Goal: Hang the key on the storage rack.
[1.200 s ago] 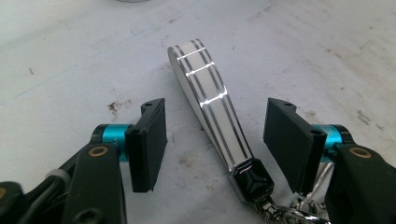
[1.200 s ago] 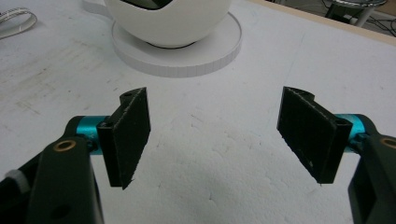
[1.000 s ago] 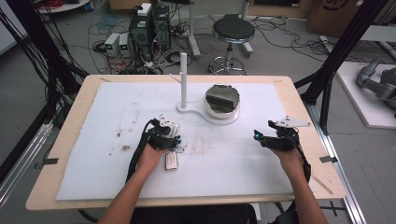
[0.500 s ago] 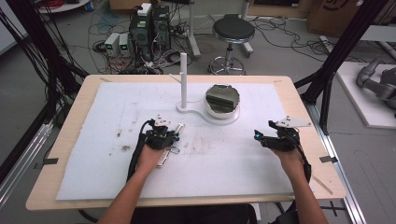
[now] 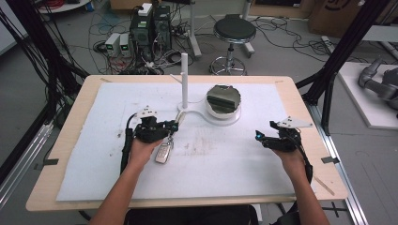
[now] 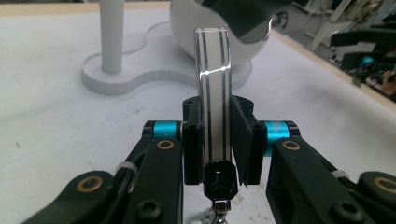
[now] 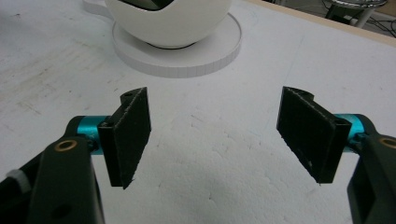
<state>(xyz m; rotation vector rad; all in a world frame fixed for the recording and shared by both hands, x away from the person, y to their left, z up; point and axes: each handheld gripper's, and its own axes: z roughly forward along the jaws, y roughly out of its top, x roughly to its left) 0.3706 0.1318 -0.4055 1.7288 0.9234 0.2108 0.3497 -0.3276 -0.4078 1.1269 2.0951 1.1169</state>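
1. One key fob [image 6: 213, 102] is clamped edge-on between the pads of the left gripper [image 5: 172, 126], whose jaws have just been closing; it hangs just above the white mat [image 5: 94, 140].
2. One right gripper [image 5: 259, 137] rests apart on the mat, jaws wide, nothing between them.
3. One white stand [image 5: 184, 79] with one bowl [image 5: 224, 101] sits behind.

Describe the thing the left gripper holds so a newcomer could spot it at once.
On the white foam mat, look left of the white post-and-bowl stand. The left gripper clamps a slim silver key fob with dark stripes, a small ring dangling beneath; nothing else nearby is metallic.
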